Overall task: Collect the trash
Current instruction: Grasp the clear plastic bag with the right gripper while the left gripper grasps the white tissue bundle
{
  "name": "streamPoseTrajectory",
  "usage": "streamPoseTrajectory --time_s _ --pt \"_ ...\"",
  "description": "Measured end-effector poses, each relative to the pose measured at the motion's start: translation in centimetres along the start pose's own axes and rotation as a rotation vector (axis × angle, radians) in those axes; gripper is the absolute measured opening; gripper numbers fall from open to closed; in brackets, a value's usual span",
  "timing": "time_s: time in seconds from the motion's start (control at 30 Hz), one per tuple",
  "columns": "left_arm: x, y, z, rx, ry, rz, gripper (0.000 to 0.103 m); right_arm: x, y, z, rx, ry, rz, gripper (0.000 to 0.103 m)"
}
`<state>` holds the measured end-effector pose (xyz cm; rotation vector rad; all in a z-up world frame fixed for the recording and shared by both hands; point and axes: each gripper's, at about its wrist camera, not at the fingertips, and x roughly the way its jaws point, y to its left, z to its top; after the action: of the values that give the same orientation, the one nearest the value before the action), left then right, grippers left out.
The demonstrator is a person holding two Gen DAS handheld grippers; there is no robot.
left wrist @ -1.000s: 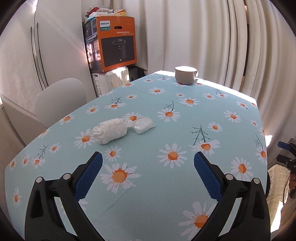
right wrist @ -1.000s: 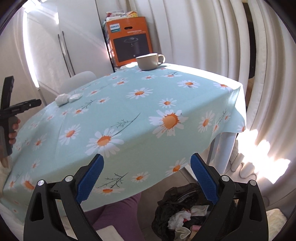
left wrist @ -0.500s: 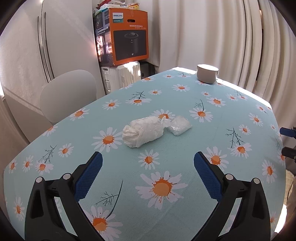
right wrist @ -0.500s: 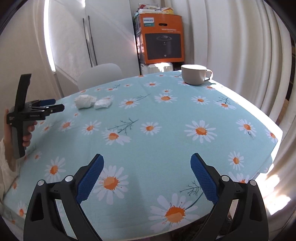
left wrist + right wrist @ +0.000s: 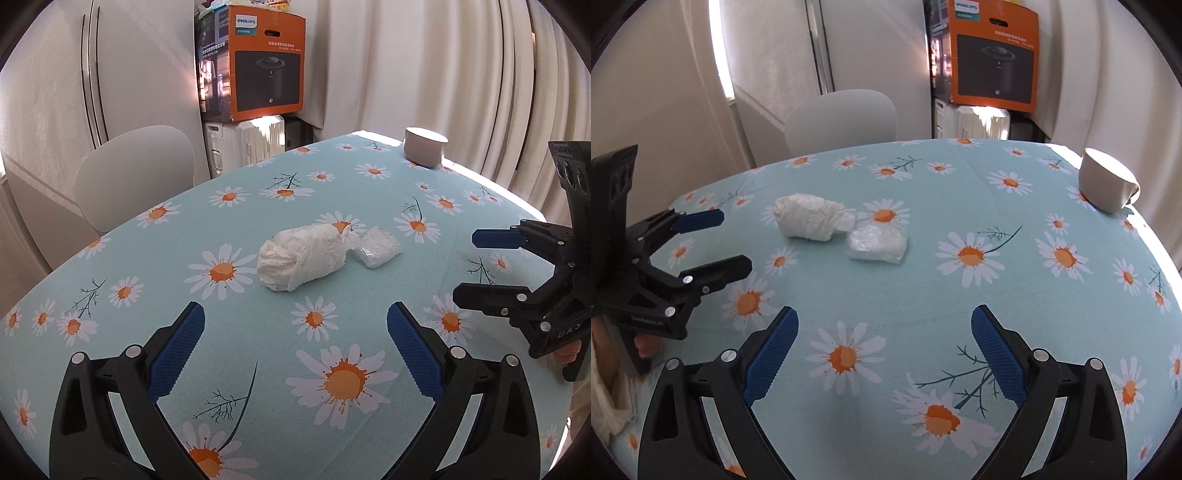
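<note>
A crumpled white paper wad [image 5: 303, 256] [image 5: 809, 217] lies mid-table on the daisy tablecloth [image 5: 332, 373] [image 5: 960, 302]. Touching its right end is a small clear plastic wrapper [image 5: 378, 246] [image 5: 878, 244]. My left gripper [image 5: 295, 332] [image 5: 731, 243] is open, short of the wad with nothing between its fingers. My right gripper [image 5: 884, 338] [image 5: 467, 264] is open too, hovering over the cloth nearer than the wrapper. Each gripper shows at the edge of the other's view, held by a hand.
A beige cup [image 5: 424, 151] [image 5: 1106, 186] stands at the table's far edge. A white chair [image 5: 136, 173] [image 5: 842, 122] is pushed against the far side. An orange appliance box [image 5: 266, 62] [image 5: 993, 55] sits on a white heater near curtains.
Both grippers have swung in over the table toward the trash. The right view went from the table edge and a floor bag to the tabletop. Wad and wrapper have not moved.
</note>
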<state>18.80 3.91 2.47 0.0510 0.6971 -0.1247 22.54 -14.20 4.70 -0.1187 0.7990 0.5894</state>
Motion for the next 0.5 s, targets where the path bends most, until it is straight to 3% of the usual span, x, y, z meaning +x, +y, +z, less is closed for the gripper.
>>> streamPoseTrajectory --time_s 0.13,0.33,0.47,0.5 --pt "-0.2 0.0 0.1 -0.003 -0.011 0.018 0.097 3.1 0.2 2.5 0.041 0.029 -0.002 0.090" --pt "-0.2 0.1 0.2 -0.006 -0.013 0.031 0.097 6.3 0.6 4.6 0.031 0.040 -0.079 0.088" --pt "-0.3 -0.7 0.1 0.030 -0.018 0.046 0.097 8.0 0.6 4.9 0.028 0.072 -0.075 0.050" --pt "-0.3 -1.0 0.1 0.041 -0.016 0.054 0.097 8.1 0.7 4.9 0.024 0.076 -0.074 0.050"
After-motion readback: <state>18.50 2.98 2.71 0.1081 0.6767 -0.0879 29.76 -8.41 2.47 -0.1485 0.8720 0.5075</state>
